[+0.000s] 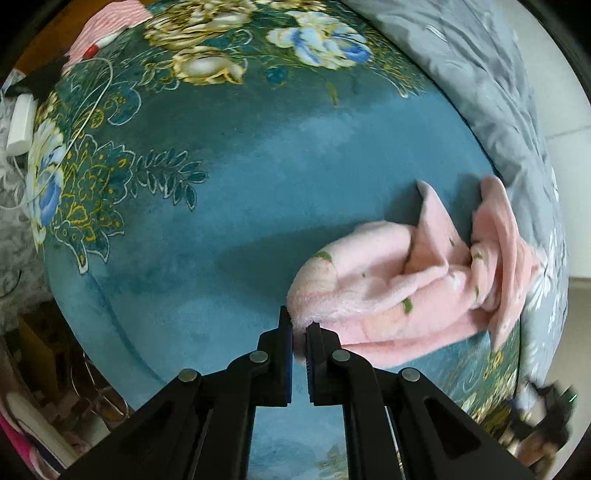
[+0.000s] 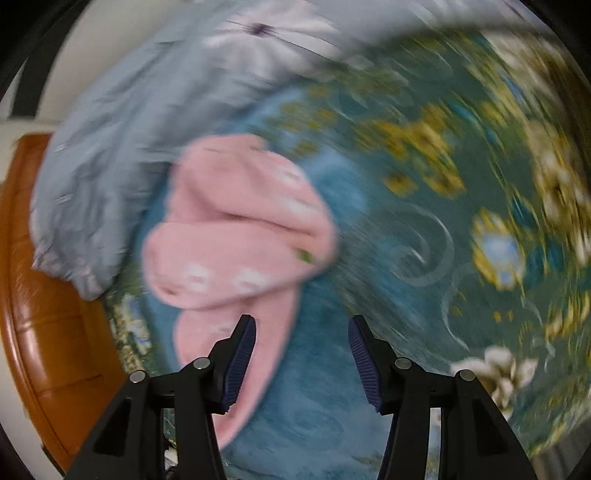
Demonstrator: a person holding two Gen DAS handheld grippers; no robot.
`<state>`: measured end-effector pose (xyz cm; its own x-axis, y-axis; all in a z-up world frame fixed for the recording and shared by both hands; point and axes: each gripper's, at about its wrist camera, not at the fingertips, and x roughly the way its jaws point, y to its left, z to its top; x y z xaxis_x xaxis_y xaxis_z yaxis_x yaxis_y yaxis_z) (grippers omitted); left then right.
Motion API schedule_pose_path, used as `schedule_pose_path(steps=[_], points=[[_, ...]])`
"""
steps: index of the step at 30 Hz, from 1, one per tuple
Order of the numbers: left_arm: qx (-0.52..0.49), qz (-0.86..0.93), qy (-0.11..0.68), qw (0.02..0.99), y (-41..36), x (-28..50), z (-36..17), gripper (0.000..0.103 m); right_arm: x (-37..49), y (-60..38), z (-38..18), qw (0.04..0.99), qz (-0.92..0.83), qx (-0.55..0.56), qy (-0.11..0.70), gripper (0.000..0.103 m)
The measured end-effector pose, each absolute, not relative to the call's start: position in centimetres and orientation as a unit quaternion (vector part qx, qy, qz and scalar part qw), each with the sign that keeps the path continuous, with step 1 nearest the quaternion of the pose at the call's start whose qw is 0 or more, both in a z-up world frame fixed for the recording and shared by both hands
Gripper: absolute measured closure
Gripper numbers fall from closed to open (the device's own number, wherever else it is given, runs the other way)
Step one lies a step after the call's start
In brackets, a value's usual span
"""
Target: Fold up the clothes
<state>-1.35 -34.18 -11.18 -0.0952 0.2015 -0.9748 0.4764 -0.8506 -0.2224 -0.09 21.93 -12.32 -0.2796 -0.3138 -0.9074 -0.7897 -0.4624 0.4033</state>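
A crumpled pink fleece garment point(image 1: 413, 284) with small green and white prints lies on the teal floral bedspread point(image 1: 236, 184). My left gripper point(image 1: 299, 325) is shut on the garment's near left edge. In the right wrist view, which is motion-blurred, the same pink garment point(image 2: 236, 240) lies bunched ahead and to the left. My right gripper point(image 2: 301, 332) is open and empty, with a strip of the pink cloth running under its left finger point(image 2: 242, 354).
A grey floral quilt point(image 1: 498, 92) is heaped along the bed's far side; it also shows in the right wrist view point(image 2: 122, 155). A pink striped cloth point(image 1: 107, 26) and a white charger with cable point(image 1: 20, 125) lie at the far left. A brown wooden bed frame point(image 2: 48, 314) runs along the left.
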Motion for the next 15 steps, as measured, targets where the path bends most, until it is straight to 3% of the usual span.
schedule_pose_path(steps=[7,15], points=[[0.668,-0.688,0.258,0.117,-33.8,-1.9,-11.3,0.098,0.7,21.2,-18.7,0.192,0.581,-0.588,0.529,0.042],[0.669,-0.685,0.259,0.129,-33.5,-2.5,-11.1,0.097,-6.1,20.5,-20.6,0.16,0.59,-0.531,0.587,0.034]])
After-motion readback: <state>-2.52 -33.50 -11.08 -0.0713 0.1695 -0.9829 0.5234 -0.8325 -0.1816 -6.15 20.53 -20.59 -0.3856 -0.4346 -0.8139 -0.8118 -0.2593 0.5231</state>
